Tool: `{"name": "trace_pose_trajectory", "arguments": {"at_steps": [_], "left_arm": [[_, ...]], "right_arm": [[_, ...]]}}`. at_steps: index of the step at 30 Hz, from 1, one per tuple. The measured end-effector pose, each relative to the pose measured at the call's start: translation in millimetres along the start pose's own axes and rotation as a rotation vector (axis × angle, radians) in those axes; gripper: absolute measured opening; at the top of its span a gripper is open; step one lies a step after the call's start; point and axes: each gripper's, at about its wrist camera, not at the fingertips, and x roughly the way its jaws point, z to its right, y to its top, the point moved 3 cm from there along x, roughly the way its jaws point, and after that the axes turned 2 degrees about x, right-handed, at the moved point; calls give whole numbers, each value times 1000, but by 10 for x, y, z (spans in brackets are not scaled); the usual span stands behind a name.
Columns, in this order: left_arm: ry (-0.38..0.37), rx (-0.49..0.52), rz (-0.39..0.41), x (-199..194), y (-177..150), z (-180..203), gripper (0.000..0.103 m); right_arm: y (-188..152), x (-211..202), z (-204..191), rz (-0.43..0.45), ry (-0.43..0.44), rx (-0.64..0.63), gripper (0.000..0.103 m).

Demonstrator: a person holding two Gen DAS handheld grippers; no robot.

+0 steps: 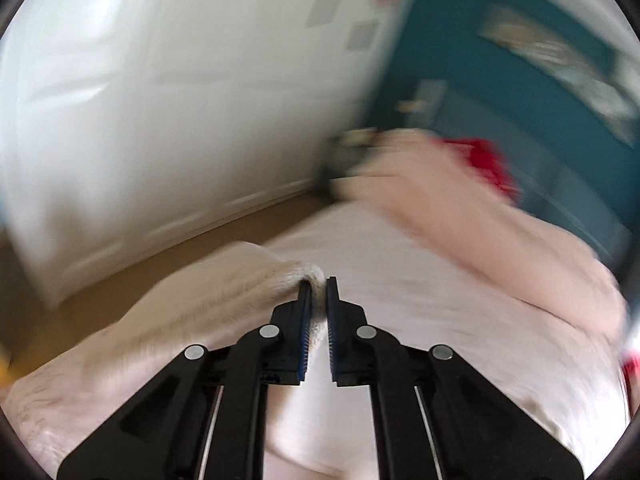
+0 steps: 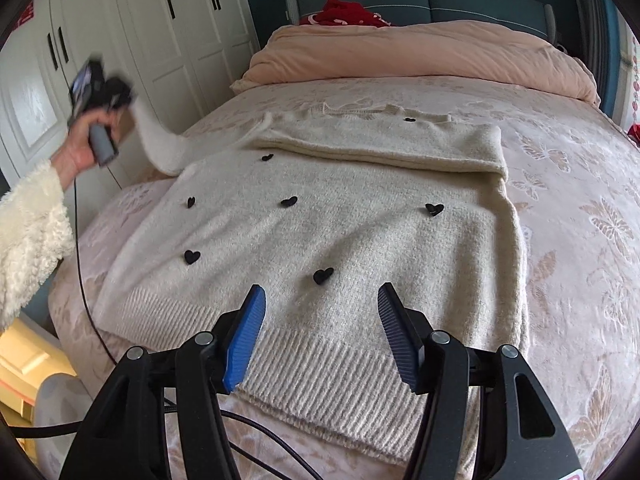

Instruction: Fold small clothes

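A cream knit sweater (image 2: 332,236) with small black hearts lies flat on the bed, its right sleeve folded across the chest. My left gripper (image 1: 318,286) is shut on the cuff of the left sleeve (image 1: 224,276); in the right wrist view it (image 2: 100,92) holds that sleeve (image 2: 160,140) lifted off the bed's left edge. That view is motion-blurred. My right gripper (image 2: 322,300) is open and empty, just above the sweater's ribbed hem (image 2: 328,384).
The bed (image 2: 580,240) has a pink butterfly-pattern cover, with a folded peach duvet (image 2: 420,52) and a red cloth (image 2: 344,14) at the headboard. White wardrobes (image 2: 160,40) stand on the left. A black cable (image 2: 80,260) hangs by the bed's left side.
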Motion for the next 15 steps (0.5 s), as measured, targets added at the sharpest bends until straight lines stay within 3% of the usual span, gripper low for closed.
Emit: {"name": "trace_pose_trajectory", "arguments": {"at_steps": [2,4,6,7,8,11,15], "left_arm": [[-144,86,-6,-273,-134,732,7],[-268,143,-76,-423,-430,1347,10],[-357,172,-186,-458,-863,1768,30],[-391,177,-269,-444,-1220,1930,54],[-390,171,-300,-451,-1407,1949,64],[-364,97,-387,-491,-2007,1701,69],[-280,-147,-394,-397,-2133,905,77]], "right_arm": [[0,-36,59,11,2,16,58],[-7,-70,134,22,2,33,58],[-30,-96,258,32,-11,51,61],[-35,-102,302,33,-19,54,61],[-43,-112,376,35,-33,56,61],[-31,-138,556,34,-66,49,62],[135,-13,678,16,-55,33,63]]}}
